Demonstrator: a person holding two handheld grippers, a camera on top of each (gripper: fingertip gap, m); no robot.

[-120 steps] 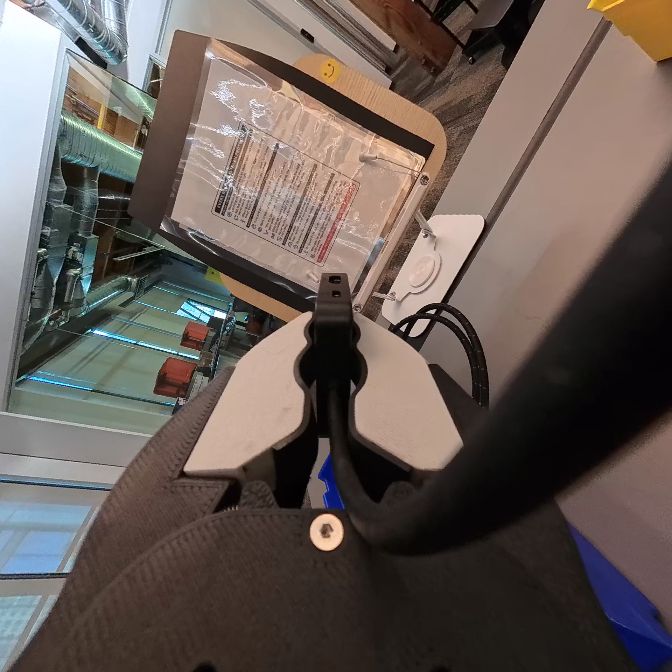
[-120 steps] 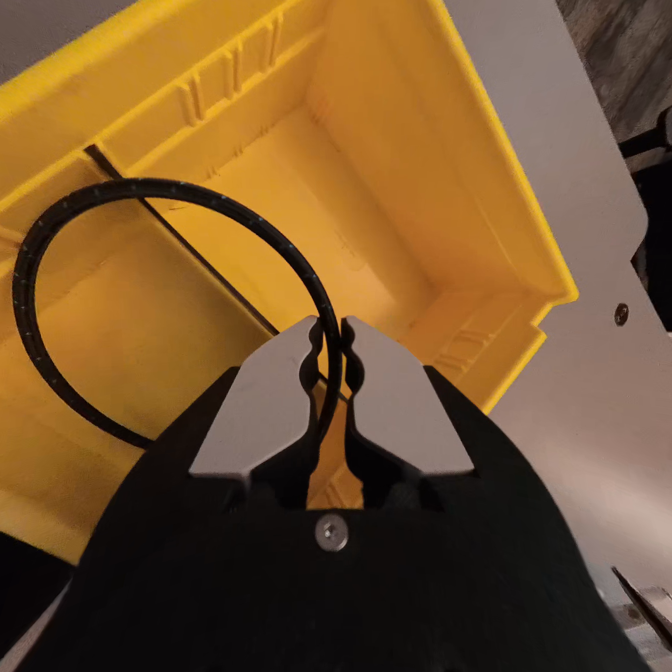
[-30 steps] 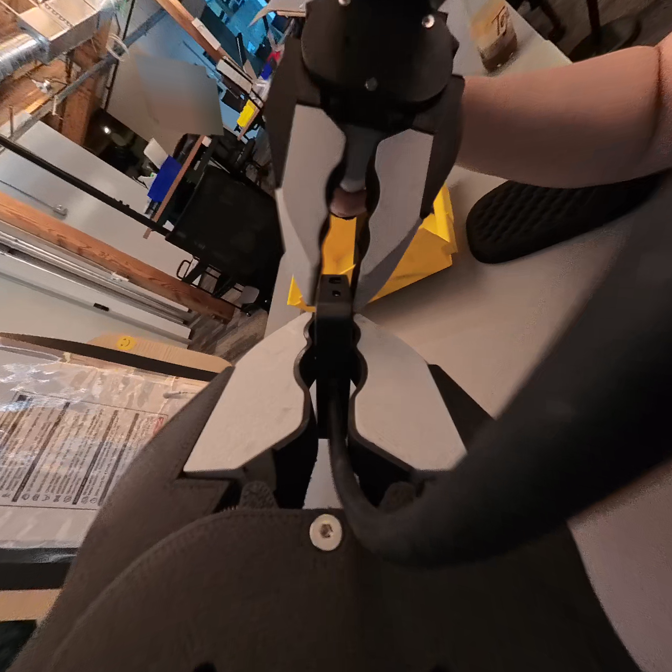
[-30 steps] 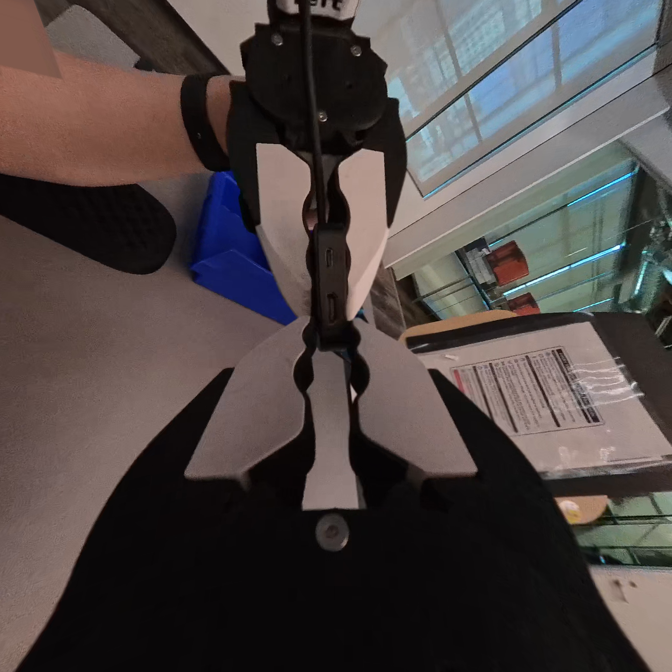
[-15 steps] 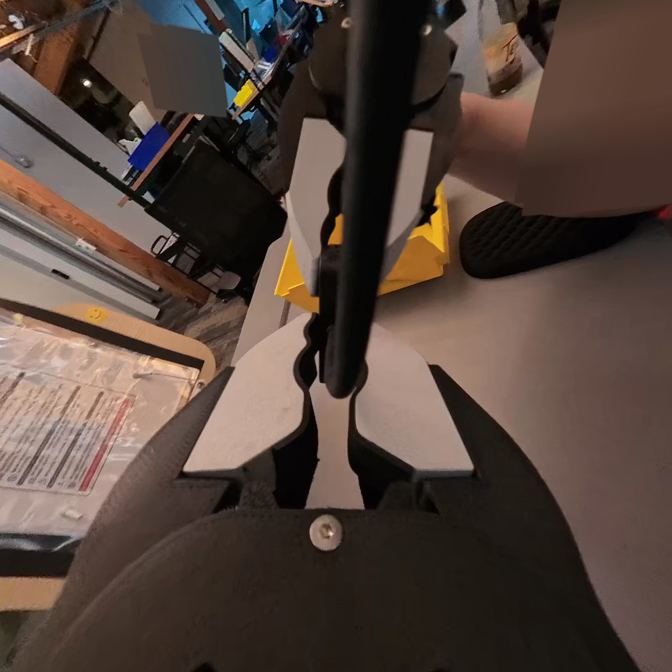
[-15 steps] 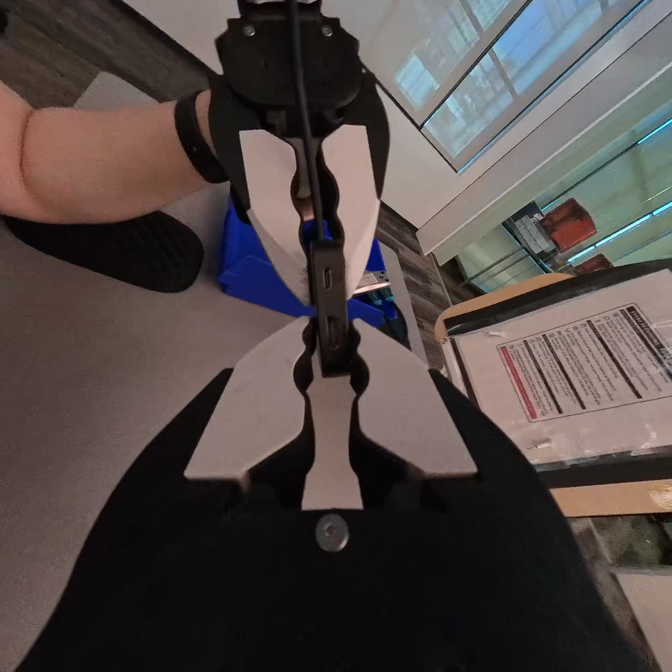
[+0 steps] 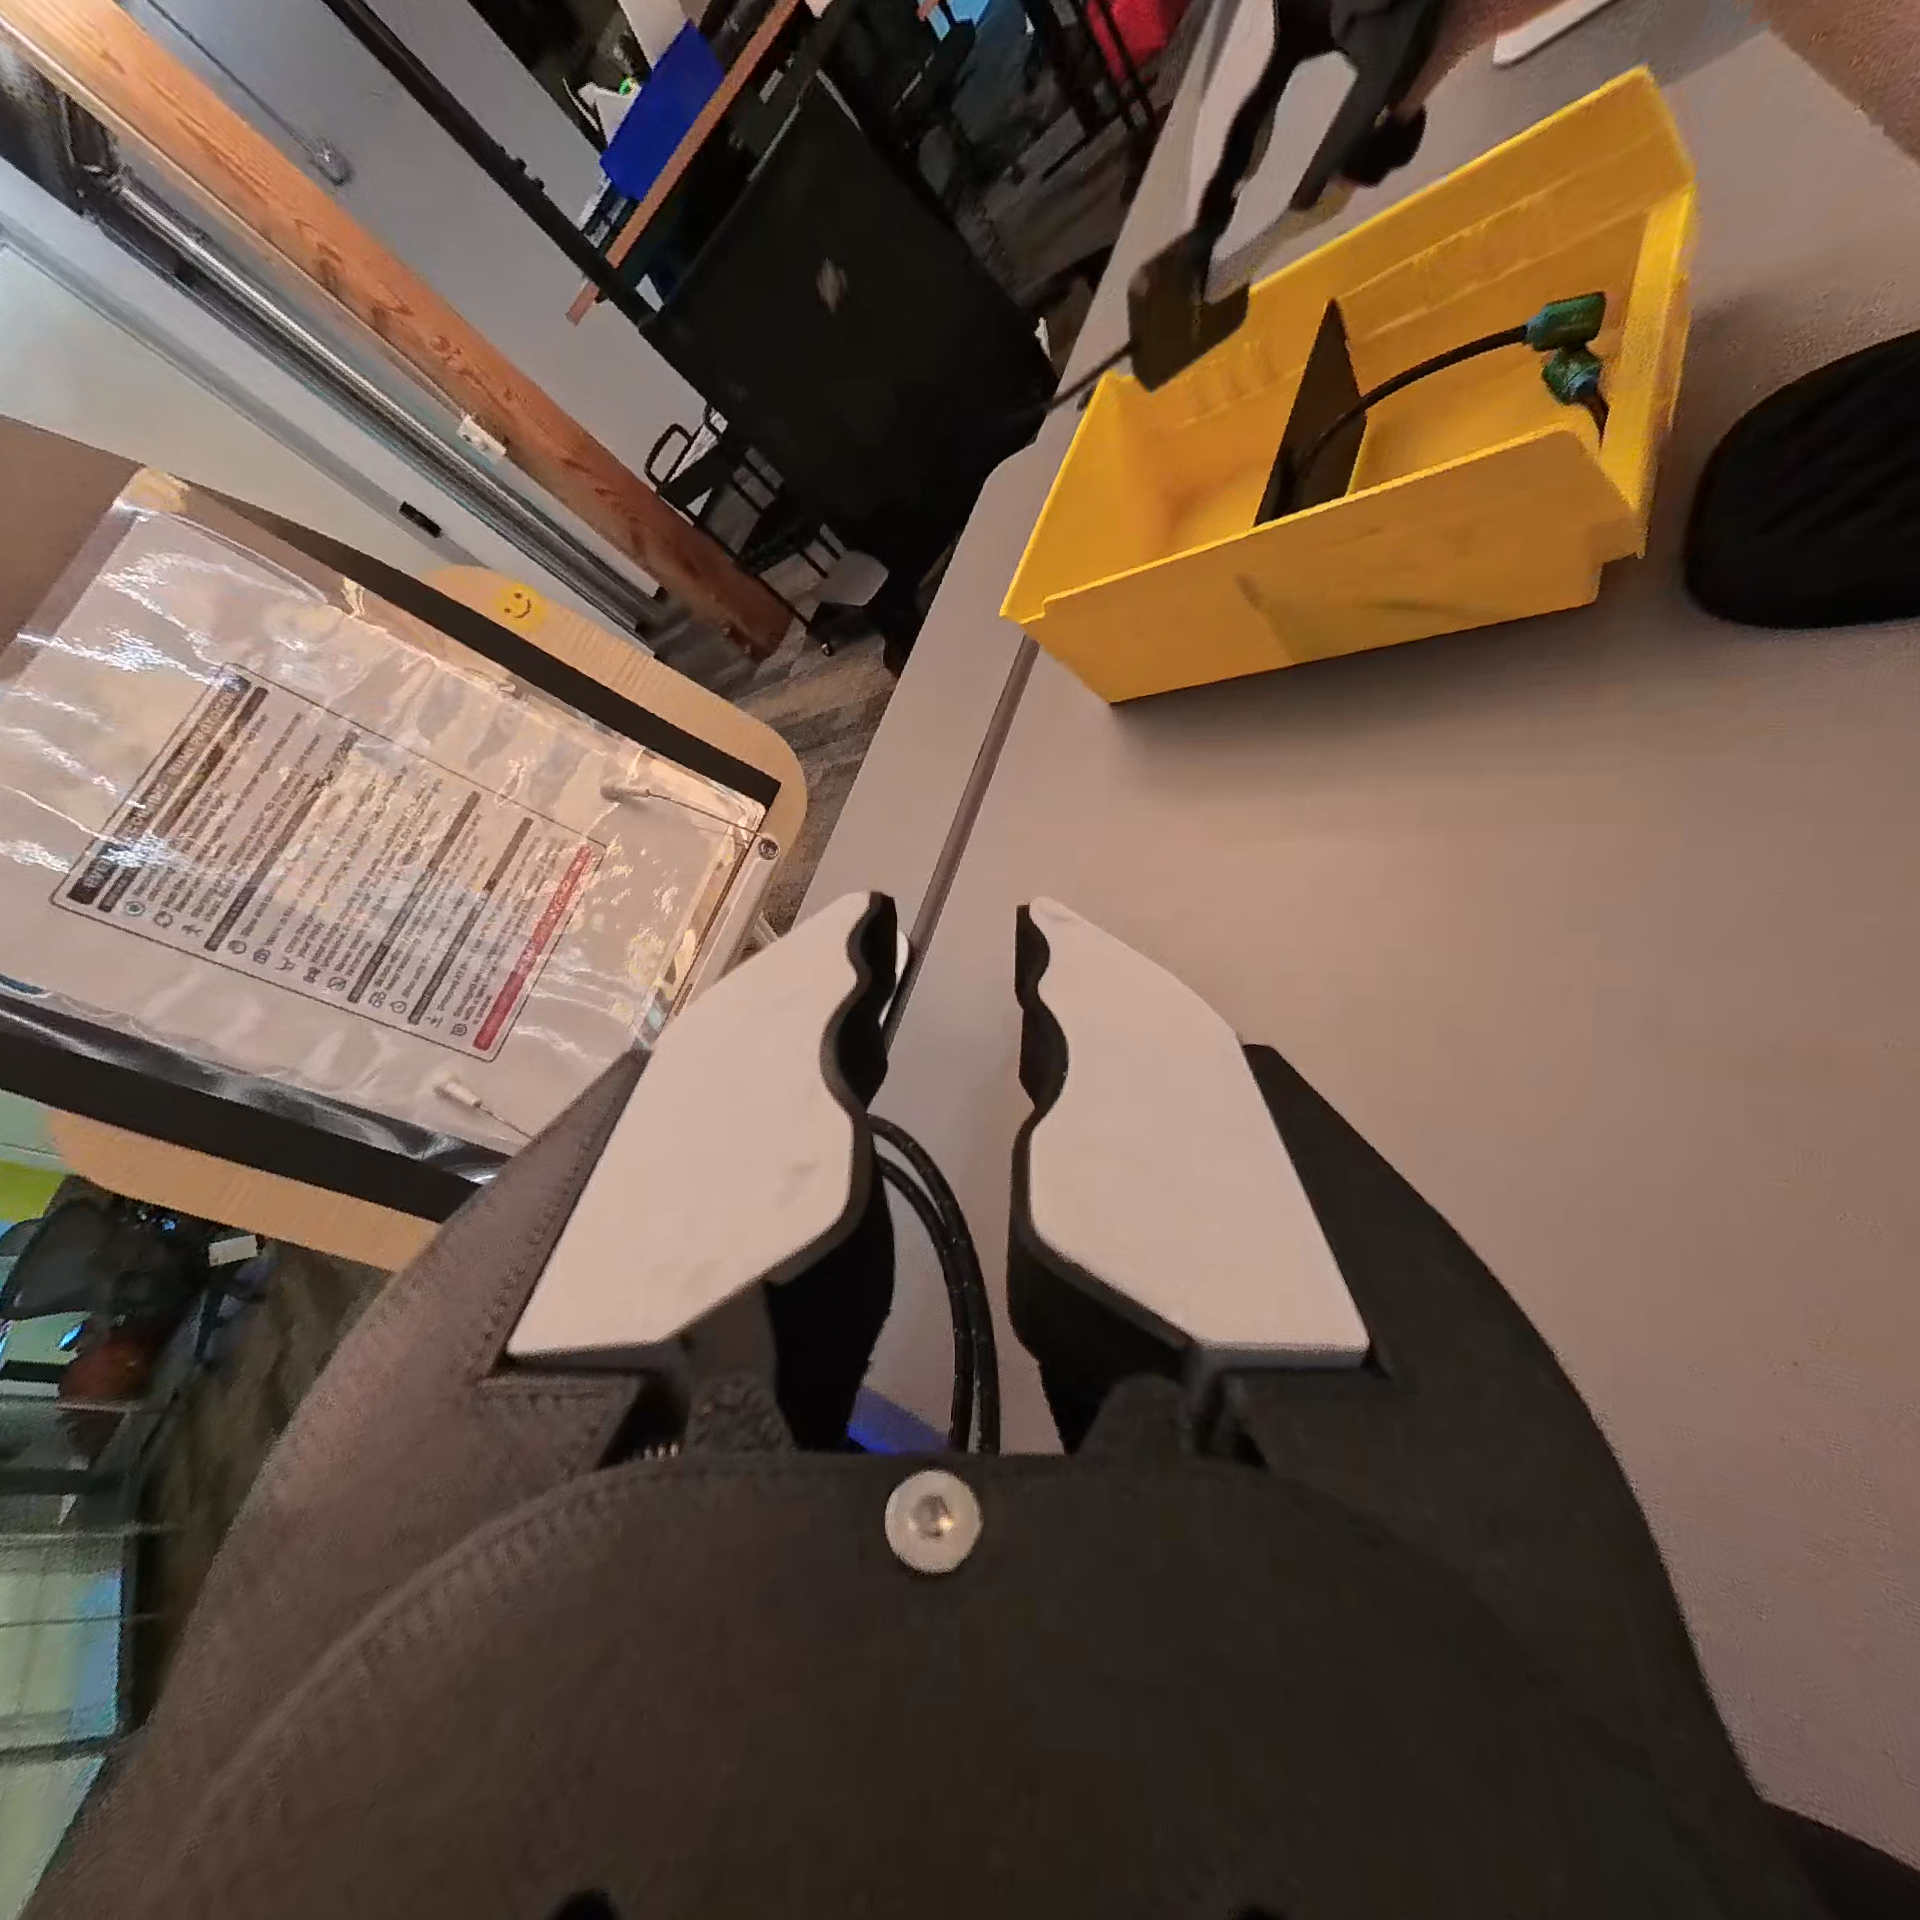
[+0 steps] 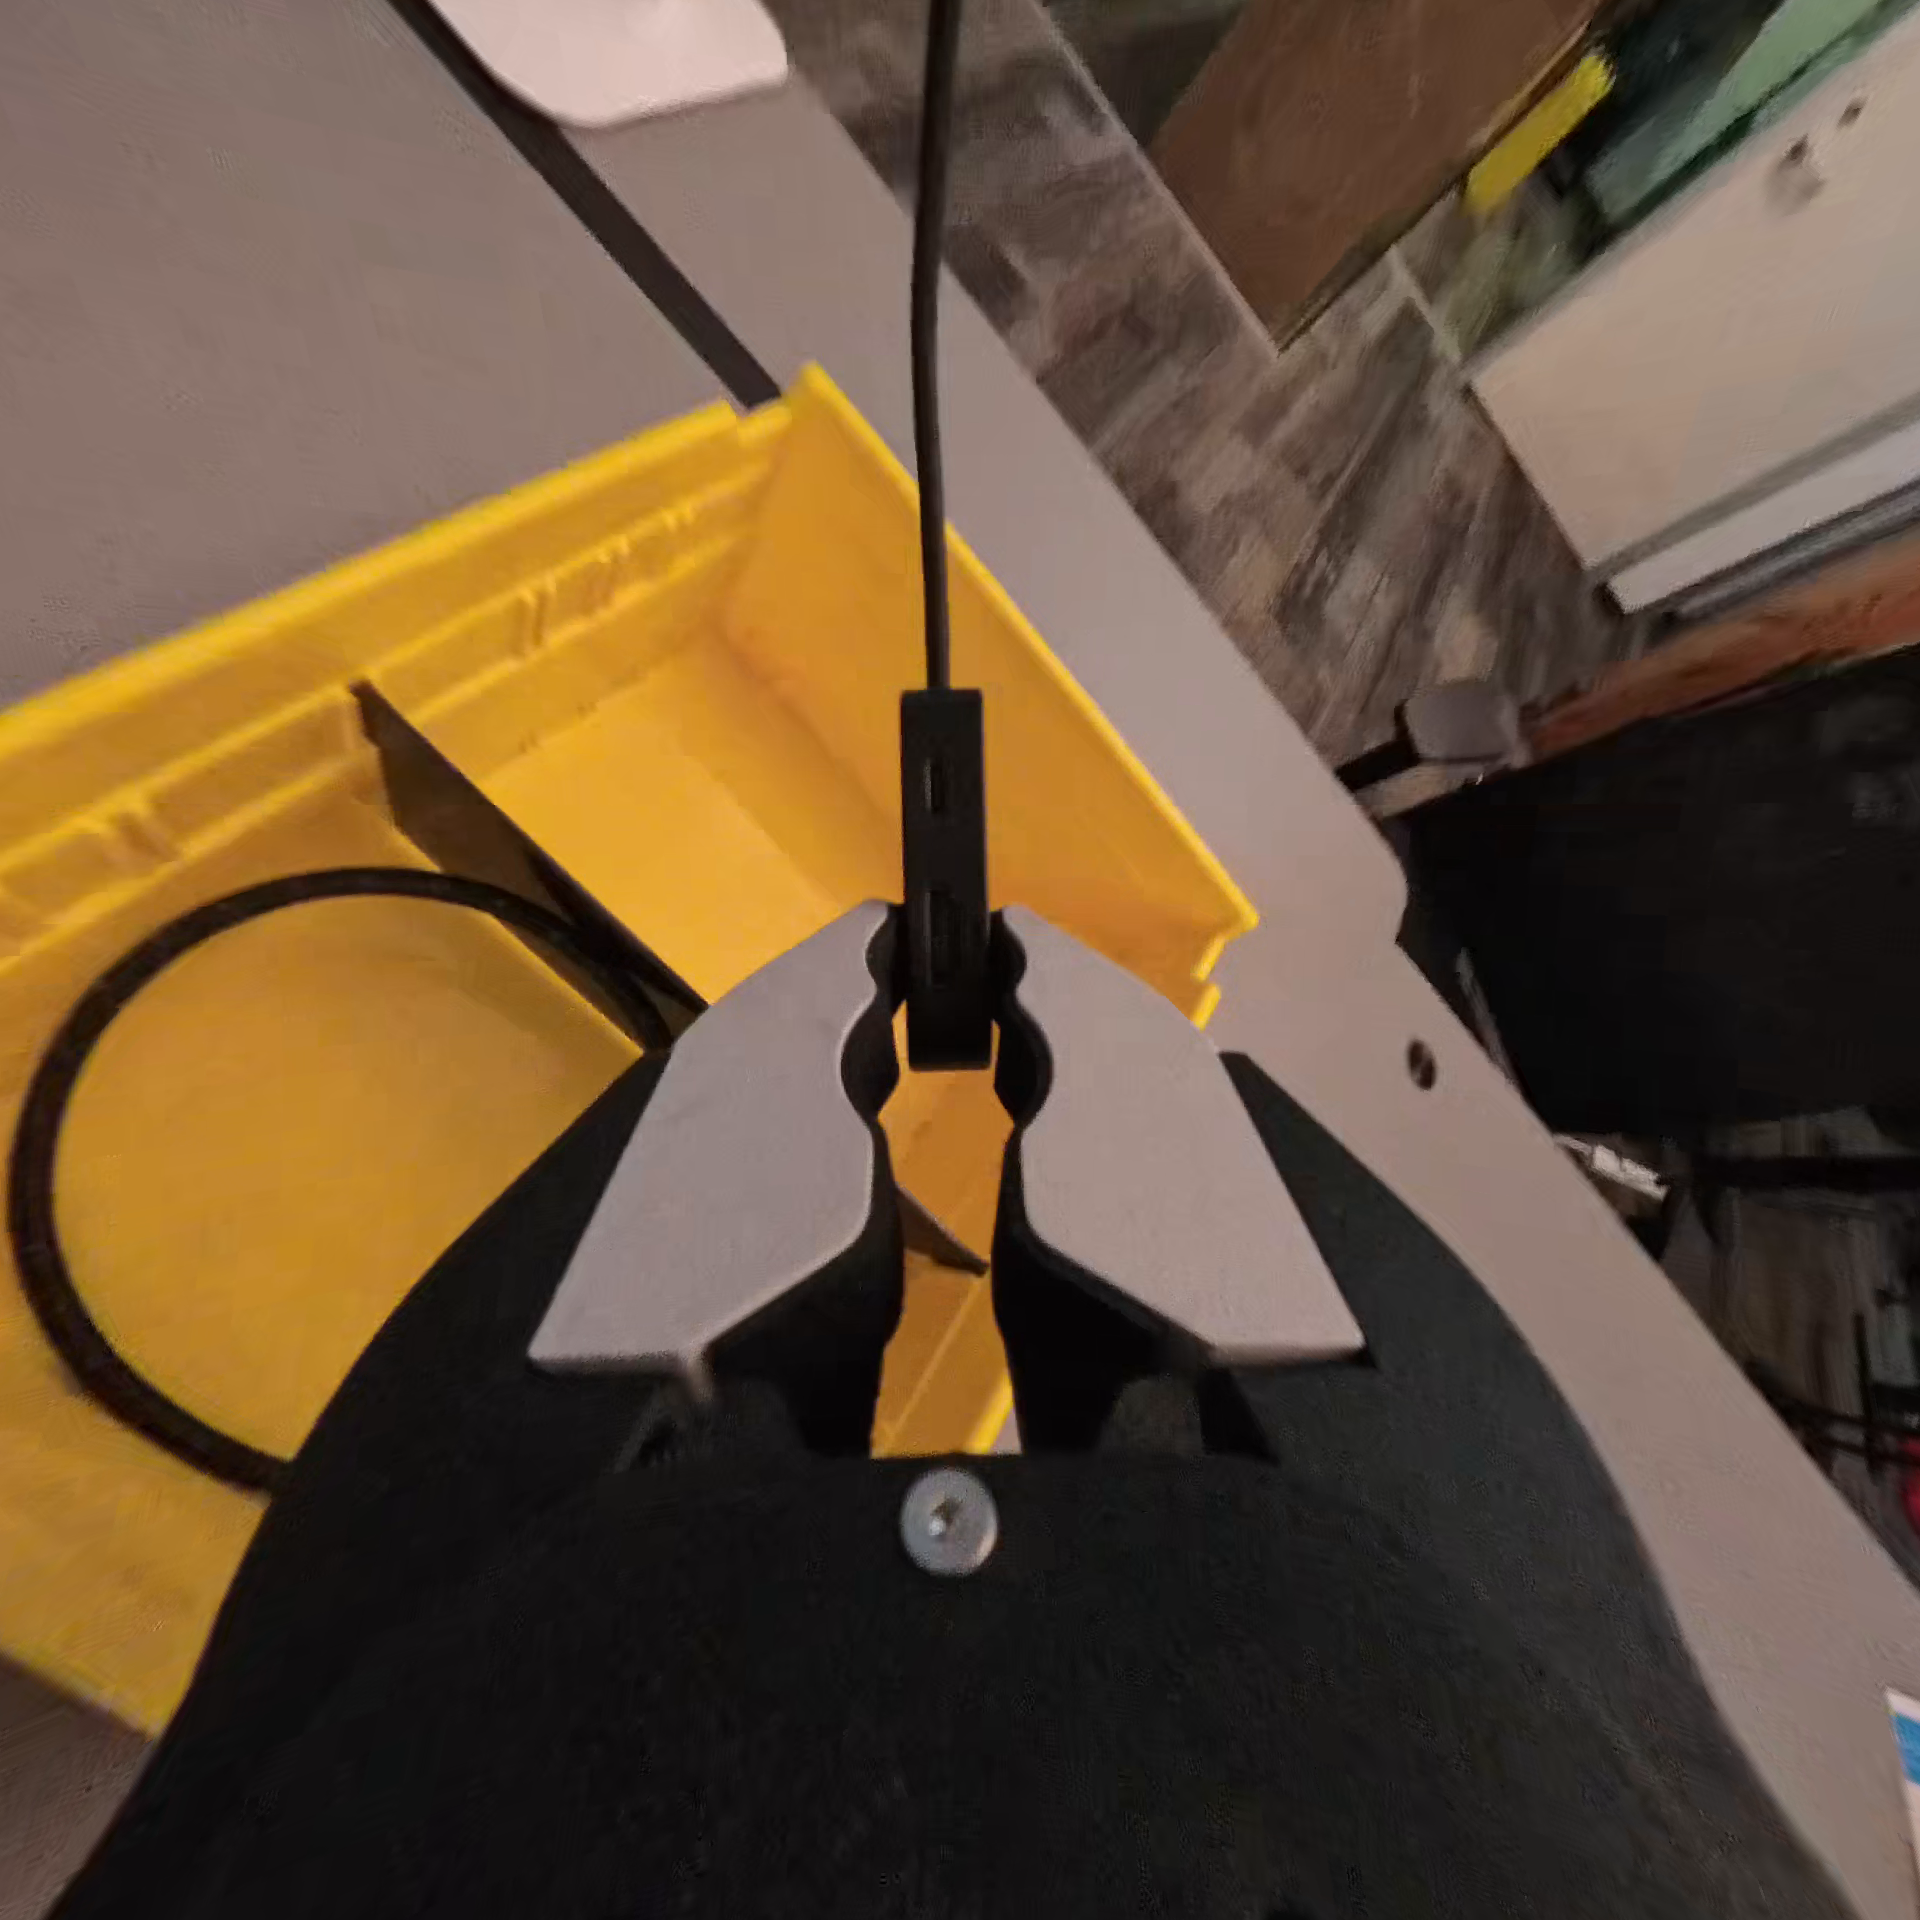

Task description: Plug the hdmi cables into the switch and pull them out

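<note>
My right gripper (image 8: 943, 925) is shut on a small black switch (image 8: 940, 790) and holds it edge-on above a yellow bin (image 8: 831, 582). The switch's thin black lead (image 8: 928, 312) runs up out of frame. No plug sits in its visible ports. A black HDMI cable (image 8: 62, 1091) lies looped in the bin's left compartment. My left gripper (image 7: 956, 935) is open and empty over the grey table (image 7: 1455, 1039). A black cable (image 7: 961, 1268) shows below its finger bases. The left wrist view also shows the switch (image 7: 1179, 312) hanging over the bin (image 7: 1299, 582), where green-ended plugs (image 7: 1564, 343) lie.
A black divider (image 8: 468, 800) splits the bin. A black textured pad (image 7: 1818, 499) lies right of the bin. A laminated sheet (image 7: 312, 831) on a wooden board sits off the table's left edge. The table edge (image 8: 1351, 987) runs just past the bin.
My left gripper has opened, let go of the HDMI cable and pulled away. My right gripper has carried the switch to above the yellow bin.
</note>
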